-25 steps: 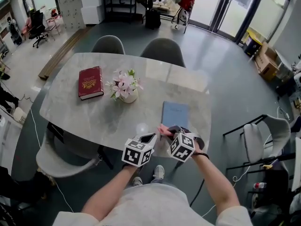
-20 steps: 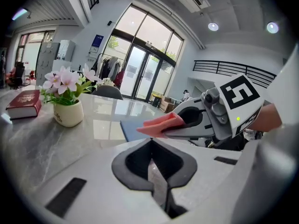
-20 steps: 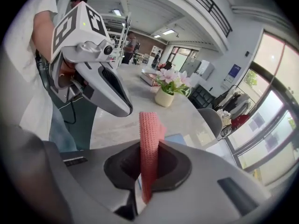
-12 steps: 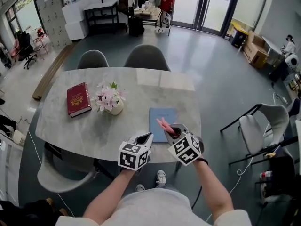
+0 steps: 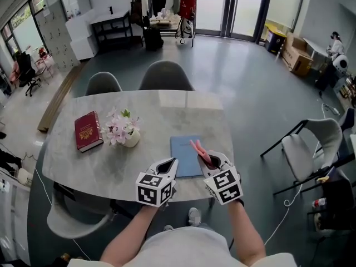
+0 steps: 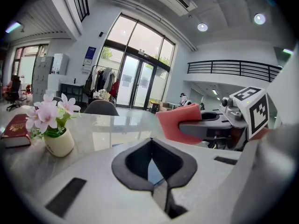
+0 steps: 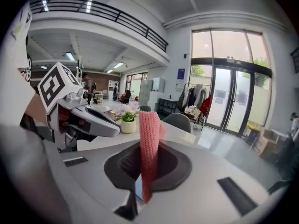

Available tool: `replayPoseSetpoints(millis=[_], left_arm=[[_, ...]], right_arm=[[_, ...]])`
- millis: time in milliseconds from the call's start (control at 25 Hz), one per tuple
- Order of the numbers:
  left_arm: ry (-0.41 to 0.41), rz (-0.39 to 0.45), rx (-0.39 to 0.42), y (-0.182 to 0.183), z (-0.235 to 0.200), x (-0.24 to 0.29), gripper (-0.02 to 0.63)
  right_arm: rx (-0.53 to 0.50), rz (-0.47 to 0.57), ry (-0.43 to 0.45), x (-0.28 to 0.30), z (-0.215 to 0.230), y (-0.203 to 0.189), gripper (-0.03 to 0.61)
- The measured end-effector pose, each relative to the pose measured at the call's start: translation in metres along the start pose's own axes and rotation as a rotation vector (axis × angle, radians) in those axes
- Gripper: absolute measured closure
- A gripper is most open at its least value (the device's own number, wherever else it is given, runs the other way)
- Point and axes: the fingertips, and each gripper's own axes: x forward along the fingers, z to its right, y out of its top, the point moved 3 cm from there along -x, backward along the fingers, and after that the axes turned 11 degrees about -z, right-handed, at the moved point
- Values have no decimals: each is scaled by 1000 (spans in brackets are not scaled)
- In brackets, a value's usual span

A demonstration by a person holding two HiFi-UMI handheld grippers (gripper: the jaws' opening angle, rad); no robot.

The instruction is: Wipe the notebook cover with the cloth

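Observation:
A blue notebook [image 5: 187, 156] lies flat on the grey marble table [image 5: 133, 166] near its front edge. My right gripper [image 5: 207, 161] hovers over the notebook's right side, shut on a pink cloth [image 5: 199, 149] that sticks up from its jaws. In the right gripper view the cloth [image 7: 149, 148] stands folded and upright between the closed jaws. My left gripper [image 5: 170, 166] is shut with nothing in it, just left of the notebook's near corner. In the left gripper view the cloth [image 6: 177, 122] shows held by the right gripper.
A white vase of pink flowers [image 5: 122, 130] stands mid-table, with a red book [image 5: 88, 131] to its left. Two grey chairs [image 5: 166, 75] sit at the far side, another chair [image 5: 308, 149] at the right.
The view has shifted, and both grippers have moved forward. The right gripper with the cloth now sits over the notebook instead of short of it.

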Motion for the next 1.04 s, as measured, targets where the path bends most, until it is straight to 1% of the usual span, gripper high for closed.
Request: replayPoseSetpoints(millis=[120, 200, 400, 680, 1040], left_arm=[[5, 5, 6, 5, 2, 2, 606], [10, 4, 5, 7, 0, 4, 606], [19, -3, 0, 8, -2, 8, 606], [25, -16, -3, 10, -7, 16, 606], [24, -25, 0, 15, -10, 21, 606]], right_arm=[[71, 33, -5, -3, 7, -3, 565], [91, 44, -6, -2, 11, -3, 565], [92, 59, -3, 2, 16, -2, 565], [98, 53, 17, 12, 20, -3, 565], [102, 43, 21, 19, 22, -6, 565]])
